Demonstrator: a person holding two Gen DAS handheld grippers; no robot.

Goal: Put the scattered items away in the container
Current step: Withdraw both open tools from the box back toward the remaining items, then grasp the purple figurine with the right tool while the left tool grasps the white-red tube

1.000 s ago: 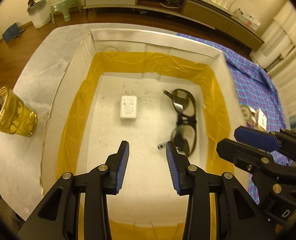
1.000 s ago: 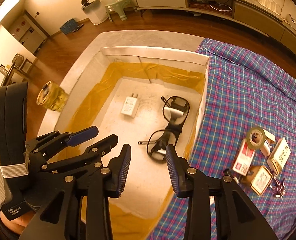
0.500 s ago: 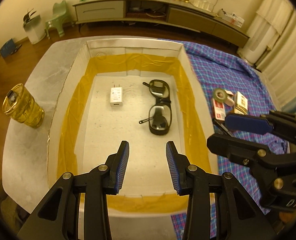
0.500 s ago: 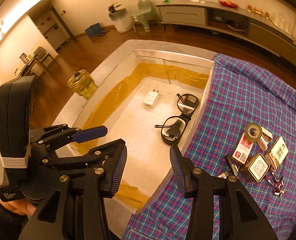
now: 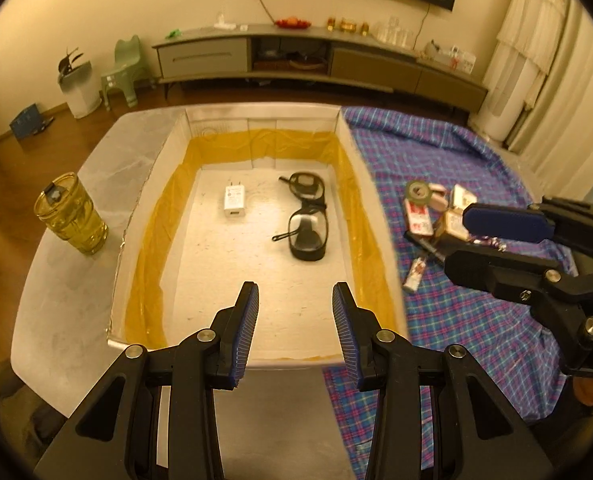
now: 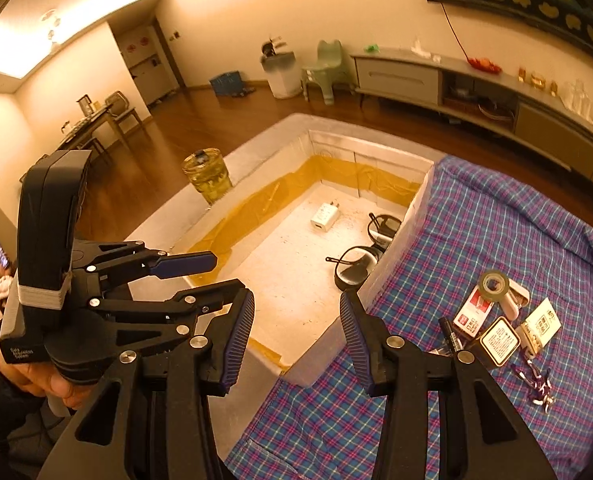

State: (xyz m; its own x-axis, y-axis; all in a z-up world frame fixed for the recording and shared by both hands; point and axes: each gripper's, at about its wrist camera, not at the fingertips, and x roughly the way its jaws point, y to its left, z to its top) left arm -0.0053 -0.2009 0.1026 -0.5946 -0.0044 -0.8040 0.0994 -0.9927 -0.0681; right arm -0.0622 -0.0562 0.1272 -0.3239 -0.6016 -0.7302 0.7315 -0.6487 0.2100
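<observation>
Plaid cloth (image 6: 476, 240) at right holds light, stiff boxes; tape roll (image 6: 494, 286) grips easily across its rim; both grippers (image 5: 295, 332) (image 6: 296, 340) gape empty

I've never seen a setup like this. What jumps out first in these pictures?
Probably the big white box lined with yellow tape, holding only dark safety glasses and a white charger. To its right, small items sit jumbled on a plaid cloth, including a tape roll. Both black tools, left tool and right tool, hover open and empty.
</observation>
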